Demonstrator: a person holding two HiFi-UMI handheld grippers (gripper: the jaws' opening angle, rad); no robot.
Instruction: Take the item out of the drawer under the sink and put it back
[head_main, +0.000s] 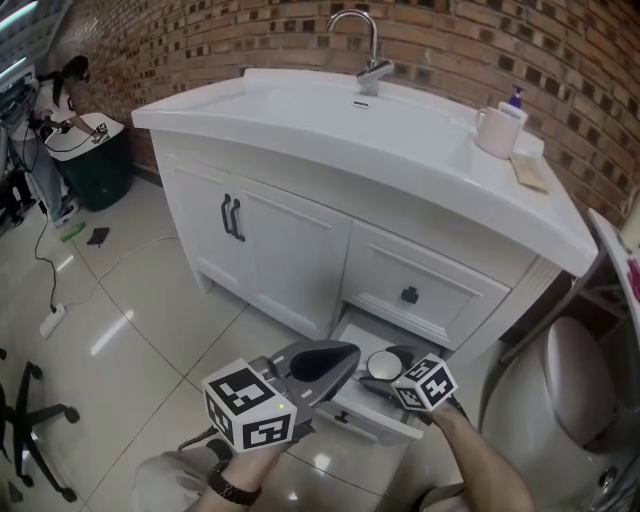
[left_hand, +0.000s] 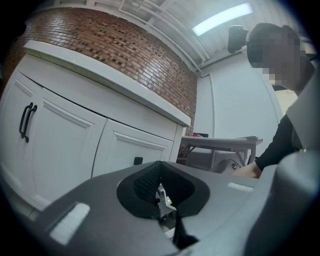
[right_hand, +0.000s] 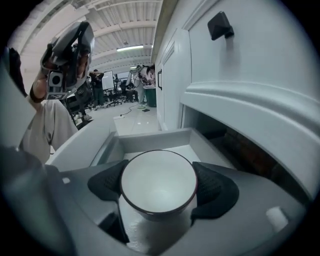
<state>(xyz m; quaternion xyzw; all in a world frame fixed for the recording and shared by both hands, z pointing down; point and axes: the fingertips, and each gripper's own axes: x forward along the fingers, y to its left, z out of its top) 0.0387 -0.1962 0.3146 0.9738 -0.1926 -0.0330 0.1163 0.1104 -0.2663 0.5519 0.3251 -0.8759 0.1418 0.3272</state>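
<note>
Place: bathroom mock-up sitting in a lab hall.
Bathroom: sink cabinet (head_main: 280, 240), faucet (head_main: 368, 50), toilet (head_main: 575, 385) standing by brick wall (head_main: 450, 40).
Hall: strip light (right_hand: 129, 48) glowing over distant people (right_hand: 97, 85).

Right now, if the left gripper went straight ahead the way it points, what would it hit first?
Most likely the white drawer front with the small black knob. Nothing shows between it and the left gripper, but depth is unclear.

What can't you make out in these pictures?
Under the bowl: right gripper view, its own rim hides whether it rests on the drawer.
The drawer's left corner: head view, left tool covers it.
Label on the bottle: head view, too small.
</note>
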